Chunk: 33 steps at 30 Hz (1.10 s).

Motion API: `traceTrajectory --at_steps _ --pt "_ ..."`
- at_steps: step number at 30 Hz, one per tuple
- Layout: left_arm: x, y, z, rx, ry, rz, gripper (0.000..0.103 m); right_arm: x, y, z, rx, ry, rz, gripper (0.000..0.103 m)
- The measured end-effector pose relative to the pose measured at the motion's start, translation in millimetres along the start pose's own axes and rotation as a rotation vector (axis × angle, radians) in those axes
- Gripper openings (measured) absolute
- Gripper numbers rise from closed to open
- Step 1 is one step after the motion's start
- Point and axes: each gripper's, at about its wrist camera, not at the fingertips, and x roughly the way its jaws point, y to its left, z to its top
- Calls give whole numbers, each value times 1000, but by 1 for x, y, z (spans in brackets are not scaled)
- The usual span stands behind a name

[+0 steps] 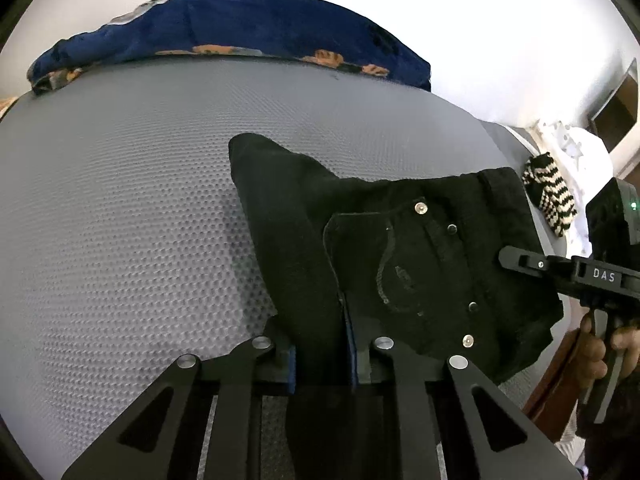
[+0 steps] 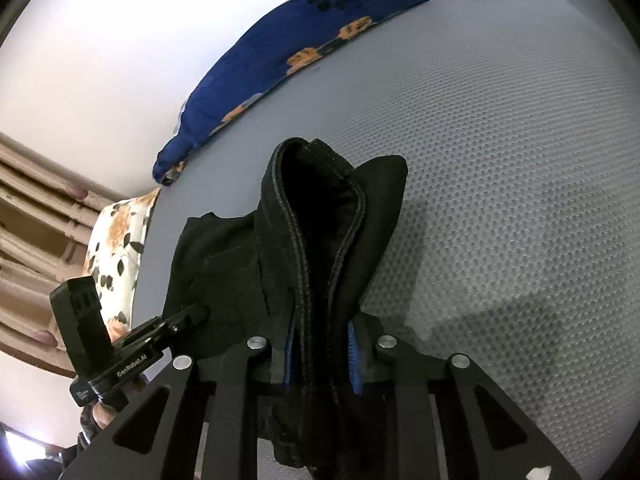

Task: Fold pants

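The black pants [image 1: 400, 264] are held up over the grey textured mattress [image 1: 120, 220], folded into a thick bundle with pocket rivets showing. My left gripper [image 1: 322, 354] is shut on one edge of the bundle. My right gripper [image 2: 322, 360] is shut on the stitched waistband edge of the pants [image 2: 320, 240], which rises between its blue pads [image 2: 352, 360]. In the left wrist view the right gripper [image 1: 520, 260] grips the bundle's right side. In the right wrist view the left gripper [image 2: 188, 316] holds the pants' left side.
A dark blue blanket with orange flowers [image 1: 240, 28] lies along the far edge of the mattress. A black-and-white striped cloth [image 1: 550, 196] lies at the right. A floral pillow [image 2: 116, 248] and curtains [image 2: 32, 240] are at the left. White wall behind.
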Motion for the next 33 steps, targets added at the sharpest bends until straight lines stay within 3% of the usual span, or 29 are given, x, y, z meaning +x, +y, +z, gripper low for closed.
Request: traceTrajectory --at_steps 10,20,33 --pt "-19 32 14 -28 -32 42 18 32 36 19 -49 34 54 19" --pt "-13 72 66 -33 -66 114 18 80 70 65 -62 50 110 19" --pt "15 110 126 -18 -84 157 18 120 82 119 -48 25 95 19"
